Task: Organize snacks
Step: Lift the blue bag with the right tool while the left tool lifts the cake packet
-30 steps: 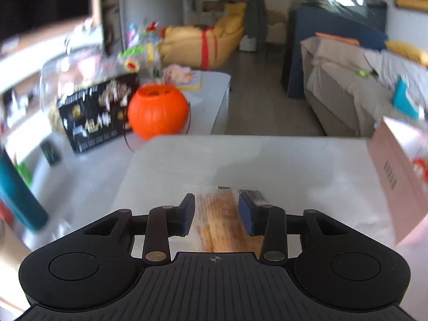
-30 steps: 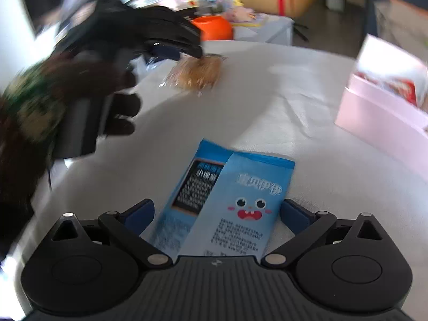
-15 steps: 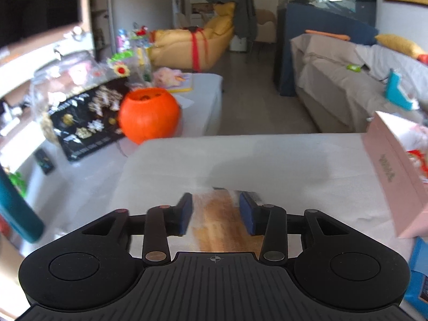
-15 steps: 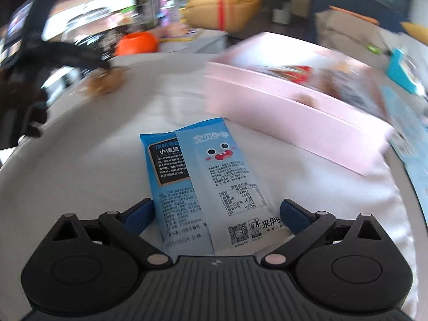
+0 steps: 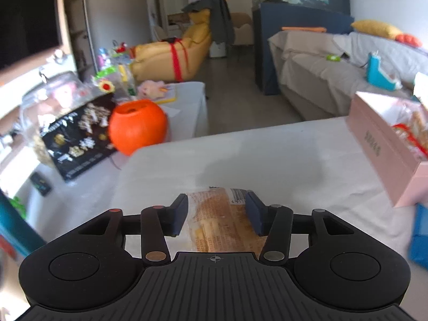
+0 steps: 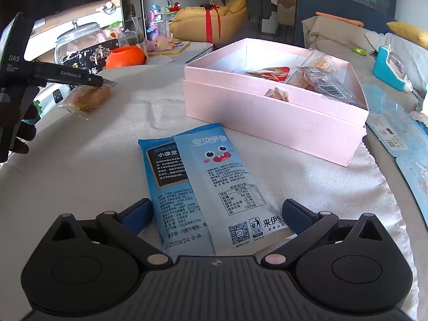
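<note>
- The left wrist view looks forward and down along the left gripper (image 5: 216,215), close above the white-clothed table (image 5: 267,160), facing the sofa room.
- The right wrist view sits low over the same table (image 6: 80,165), facing likewise.
- Both share the pink box (image 5: 385,157) (image 6: 275,123), orange pumpkin bucket (image 5: 136,125) (image 6: 125,57) and wrapped pastry (image 5: 222,222) (image 6: 89,99); the left gripper (image 6: 107,82) appears at the right view's left edge.
</note>
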The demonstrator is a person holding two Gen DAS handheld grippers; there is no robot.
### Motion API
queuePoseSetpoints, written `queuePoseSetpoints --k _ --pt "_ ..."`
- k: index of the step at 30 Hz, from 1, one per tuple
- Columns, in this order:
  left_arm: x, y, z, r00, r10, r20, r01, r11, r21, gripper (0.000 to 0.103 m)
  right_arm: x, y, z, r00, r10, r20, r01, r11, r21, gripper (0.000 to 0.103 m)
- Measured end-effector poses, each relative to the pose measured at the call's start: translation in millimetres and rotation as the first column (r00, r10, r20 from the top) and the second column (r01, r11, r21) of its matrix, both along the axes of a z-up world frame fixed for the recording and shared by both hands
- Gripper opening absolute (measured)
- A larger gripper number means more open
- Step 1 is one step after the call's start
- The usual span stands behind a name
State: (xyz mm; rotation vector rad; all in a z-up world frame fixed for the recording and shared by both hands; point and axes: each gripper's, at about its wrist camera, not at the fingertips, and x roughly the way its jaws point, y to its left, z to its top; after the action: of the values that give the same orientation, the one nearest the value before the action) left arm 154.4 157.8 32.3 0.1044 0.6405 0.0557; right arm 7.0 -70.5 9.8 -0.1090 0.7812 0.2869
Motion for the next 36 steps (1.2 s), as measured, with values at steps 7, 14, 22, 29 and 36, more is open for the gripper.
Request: queuePoseSetpoints --k 7,14,22,29,36 --pt "7.8 -11.7 -15.0 0.978 -0.127 -0.167 0.116 0.991 -0.070 0.077 0.9 0.6 -0.8 1.000 0.000 0.000 0.000 1.000 0.005 0.103" --pt "14.4 9.9 -13.9 0.990 -0.032 -0.139 0.009 0.987 -0.159 0.076 1.3 0.8 -1.3 1.000 -0.001 0.000 0.001 1.000 0.004 0.103" --pt "21.0 9.1 -9.9 0.990 -0.042 -0.134 0.016 0.982 -0.190 0.065 1.5 0.7 -1.6 1.000 0.000 0.000 0.000 1.000 0.005 0.103" --pt "-33.5 -30.1 -6.5 0.968 -0.210 -0.138 0.168 0.950 -0.265 0.061 1.9 1.0 -2.0 1.000 0.000 0.000 0.000 1.000 0.004 0.103" --pt "-92.4 -69.2 -10.0 0.930 -0.342 -0.135 0.278 0.894 -0.351 0.061 6.6 0.4 -0.5 1.000 0.020 -0.023 -0.020 1.000 -0.001 0.103"
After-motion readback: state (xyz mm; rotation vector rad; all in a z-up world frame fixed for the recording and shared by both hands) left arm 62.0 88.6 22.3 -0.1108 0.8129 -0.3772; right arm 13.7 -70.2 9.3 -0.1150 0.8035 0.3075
